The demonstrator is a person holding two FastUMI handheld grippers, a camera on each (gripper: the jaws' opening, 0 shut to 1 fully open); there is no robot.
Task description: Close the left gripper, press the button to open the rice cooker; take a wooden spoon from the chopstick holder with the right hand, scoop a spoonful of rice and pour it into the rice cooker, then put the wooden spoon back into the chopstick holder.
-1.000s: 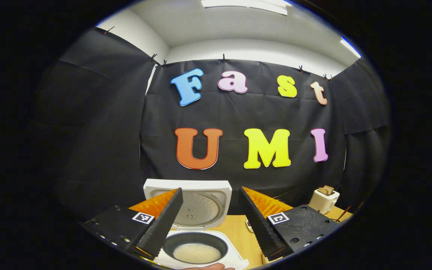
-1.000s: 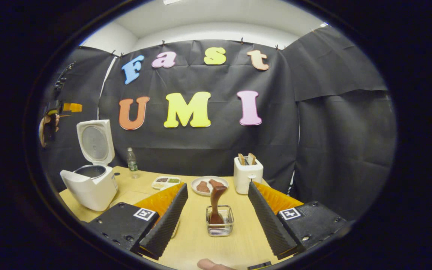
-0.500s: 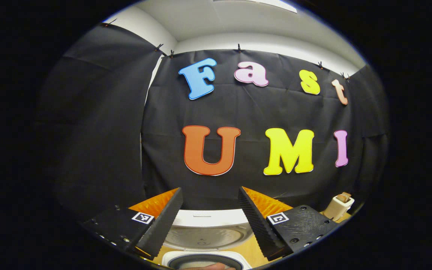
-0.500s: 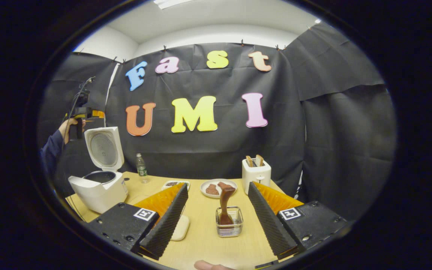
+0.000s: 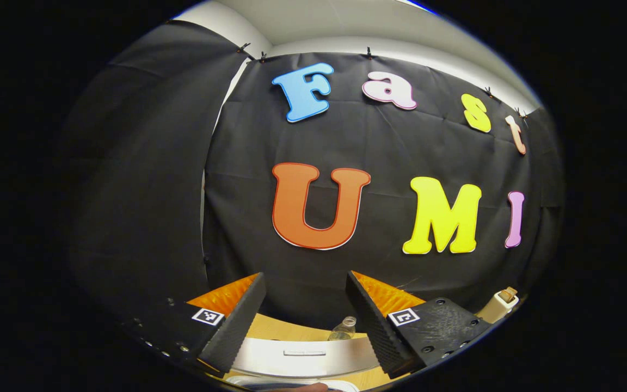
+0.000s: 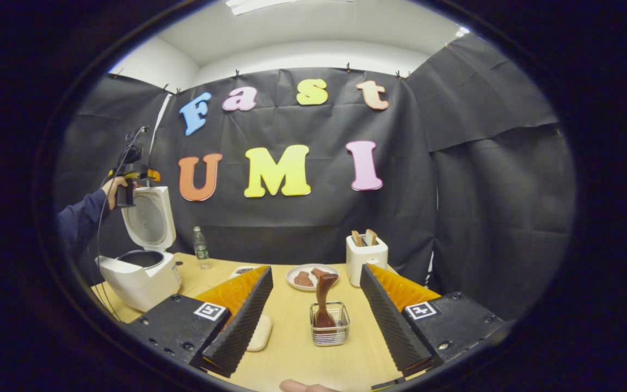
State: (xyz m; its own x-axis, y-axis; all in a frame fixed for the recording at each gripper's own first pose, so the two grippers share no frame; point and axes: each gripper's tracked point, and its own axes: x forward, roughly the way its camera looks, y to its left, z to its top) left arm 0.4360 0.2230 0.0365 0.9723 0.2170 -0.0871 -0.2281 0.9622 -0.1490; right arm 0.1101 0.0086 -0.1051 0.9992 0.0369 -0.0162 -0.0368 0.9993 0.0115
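Observation:
The white rice cooker point(image 6: 139, 272) stands at the table's left end, its lid point(image 6: 149, 220) raised upright. In the left gripper view, the lid's top edge point(image 5: 302, 356) lies just below and between my fingers, and my left gripper point(image 5: 305, 277) is open and holds nothing. In the right gripper view, a hand holds that left gripper point(image 6: 128, 178) at the lid's top. A brown wooden spoon point(image 6: 323, 296) stands in the wire chopstick holder point(image 6: 330, 329). It is straight ahead of my right gripper point(image 6: 316, 269), which is open and clear of it.
A plate point(image 6: 297, 272) with brown pieces, a white toaster point(image 6: 367, 256) with toast, a water bottle point(image 6: 201, 247) and a small tray point(image 6: 241, 269) stand farther back on the wooden table point(image 6: 292, 354). A pale flat dish point(image 6: 260, 333) lies beside my right gripper's left finger.
The left gripper has risen and moved forward over the cooker: the inner pot with rice dropped out of its view, leaving the lid's top edge. The right gripper has barely shifted.

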